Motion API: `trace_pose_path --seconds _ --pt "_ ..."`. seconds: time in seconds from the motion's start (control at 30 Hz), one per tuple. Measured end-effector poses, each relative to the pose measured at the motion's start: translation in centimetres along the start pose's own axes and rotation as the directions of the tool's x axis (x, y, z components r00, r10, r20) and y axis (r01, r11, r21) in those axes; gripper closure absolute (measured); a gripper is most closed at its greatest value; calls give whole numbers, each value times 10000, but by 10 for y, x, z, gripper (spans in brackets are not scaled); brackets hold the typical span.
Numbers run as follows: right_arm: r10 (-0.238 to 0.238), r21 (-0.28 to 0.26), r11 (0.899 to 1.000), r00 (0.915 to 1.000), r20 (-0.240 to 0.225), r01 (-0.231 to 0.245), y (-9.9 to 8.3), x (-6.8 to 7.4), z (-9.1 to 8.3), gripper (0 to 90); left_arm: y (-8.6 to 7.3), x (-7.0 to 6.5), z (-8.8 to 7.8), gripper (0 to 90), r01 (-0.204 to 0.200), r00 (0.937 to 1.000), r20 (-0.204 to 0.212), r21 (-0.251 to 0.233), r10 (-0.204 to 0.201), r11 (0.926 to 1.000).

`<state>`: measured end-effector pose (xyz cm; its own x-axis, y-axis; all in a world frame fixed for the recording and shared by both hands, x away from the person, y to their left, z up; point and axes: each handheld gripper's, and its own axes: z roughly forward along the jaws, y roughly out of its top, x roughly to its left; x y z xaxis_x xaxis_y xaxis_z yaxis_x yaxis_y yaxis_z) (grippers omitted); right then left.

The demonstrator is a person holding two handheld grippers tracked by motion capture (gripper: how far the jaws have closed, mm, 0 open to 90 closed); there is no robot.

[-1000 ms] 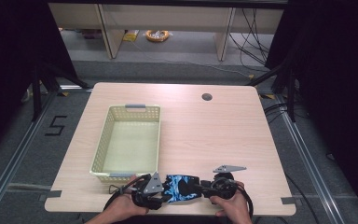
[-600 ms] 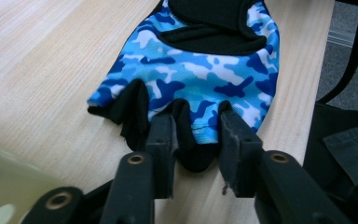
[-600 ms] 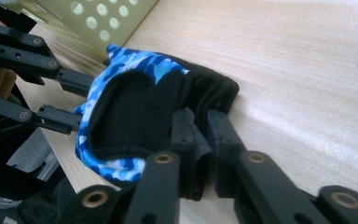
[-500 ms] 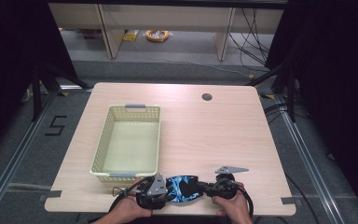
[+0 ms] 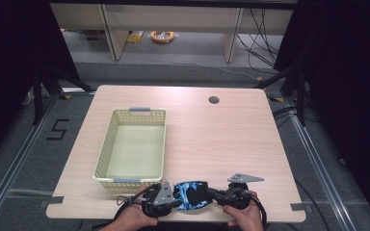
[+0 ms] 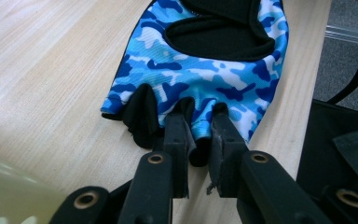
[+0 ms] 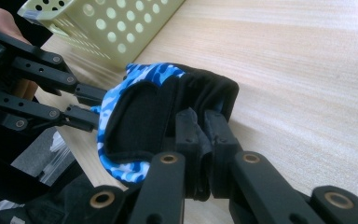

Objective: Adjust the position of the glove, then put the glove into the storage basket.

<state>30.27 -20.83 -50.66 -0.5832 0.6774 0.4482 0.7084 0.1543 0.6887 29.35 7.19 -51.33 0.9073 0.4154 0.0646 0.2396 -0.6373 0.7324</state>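
Note:
A blue camouflage fingerless glove (image 5: 191, 195) with black palm patches lies near the table's front edge, between both grippers. My left gripper (image 5: 177, 197) comes in from the left. Its jaws have just been closing on the glove's finger end (image 6: 205, 79), and the left gripper (image 6: 198, 126) now pinches the black fabric there. From the right, my right gripper (image 5: 211, 194) is shut on the bunched black cuff; in the right gripper view the right gripper (image 7: 200, 121) clamps the glove (image 7: 135, 116), with the left gripper (image 7: 91, 105) beyond it.
A pale yellow perforated basket (image 5: 106, 144) stands empty on the table's left half, just behind the left hand; its corner (image 7: 107, 23) is close to the glove. A cable hole (image 5: 214, 100) sits at the back right. The table edge lies right beside the glove.
Both grippers' jaws have closed onto the glove's two ends. The hands have stayed almost in place at the front edge.

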Motion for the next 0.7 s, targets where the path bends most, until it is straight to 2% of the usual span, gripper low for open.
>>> trace_pose_path --seconds 0.03,0.07,0.1,0.13,0.17,0.2,0.23,0.27,0.3,0.33,0.37,0.4,0.43,0.47,0.5,0.53,0.57,0.6,0.63,0.67,0.7 --pt "-5 -1 10000 10000 -54 5 1 1 0 859 0 -1 -1 786 93 10000 2 -28 -93 10000" --pt "224 4 9997 9997 -132 -224 1 4 0 859 0 -1 -2 787 -32 10000 20 -24 32 10000" --pt "-207 -67 9998 9998 -58 207 2 2 1 859 0 0 -3 789 -29 10000 -81 -8 29 10000" --pt "-267 -72 9996 9996 0 267 2 3 1 859 1 -1 -3 791 87 10000 -41 -167 -88 9998" --pt "28 -39 10000 9999 -101 -29 2 6 0 859 1 0 -5 793 -75 9999 -109 -88 74 9999" --pt "-288 -82 9996 9996 46 288 3 4 -2 859 2 -2 -5 794 50 10000 -1 -188 -50 9998" --pt "-228 -214 9995 9996 -162 225 3 4 -2 859 3 -1 -7 795 -96 9999 -134 -98 94 9999" --pt "117 -202 9997 9995 -292 -123 4 7 -3 859 3 -2 -7 796 -107 9999 -129 -237 104 9997" --pt "-95 -302 9995 9995 -288 87 4 6 -4 859 4 -2 -7 797 -83 9999 -67 -228 82 9997" --pt "72 -250 9997 9994 -331 -81 5 8 -5 859 4 -2 -8 798 -150 9998 -136 -224 147 9996" --pt "-215 -332 9992 9993 -294 205 6 6 -5 860 4 -3 -9 800 -123 9998 -179 -214 119 9997" --pt "-305 -331 9990 9993 -231 298 7 8 -6 860 3 -3 -10 800 -175 9997 -161 -247 171 9995" --pt "67 -227 9997 9994 -353 -75 8 12 -6 860 3 -3 -12 801 -198 9994 -275 -134 195 9997" --pt "-2 -221 9998 9992 -405 -7 9 13 -6 860 3 -4 -12 801 -102 9996 -266 -288 94 9995" --pt "-450 -309 9985 9986 -272 442 10 12 -7 861 3 -4 -14 801 -104 9995 -316 -313 94 9995" --pt "44 -292 9996 9989 -468 -57 10 18 -8 861 3 -4 -15 802 -82 9994 -344 -390 69 9992" --pt "-482 -439 9980 9979 -437 463 12 16 -8 861 4 -4 -18 803 -173 9991 -399 -372 158 9992" --pt "-499 -474 9977 9981 -358 482 13 19 -10 861 4 -4 -20 803 -118 9994 -345 -400 105 9991" --pt "-129 -465 9989 9987 -493 106 14 23 -12 862 5 -4 -21 803 -196 9990 -408 -525 175 9984" --pt "-380 -522 9980 9985 -406 358 16 24 -14 862 7 -5 -24 803 -165 9992 -363 -556 145 9983" --pt "-338 -523 9981 9989 -311 321 18 27 -17 862 8 -4 -27 803 -226 9990 -399 -585 203 9980"
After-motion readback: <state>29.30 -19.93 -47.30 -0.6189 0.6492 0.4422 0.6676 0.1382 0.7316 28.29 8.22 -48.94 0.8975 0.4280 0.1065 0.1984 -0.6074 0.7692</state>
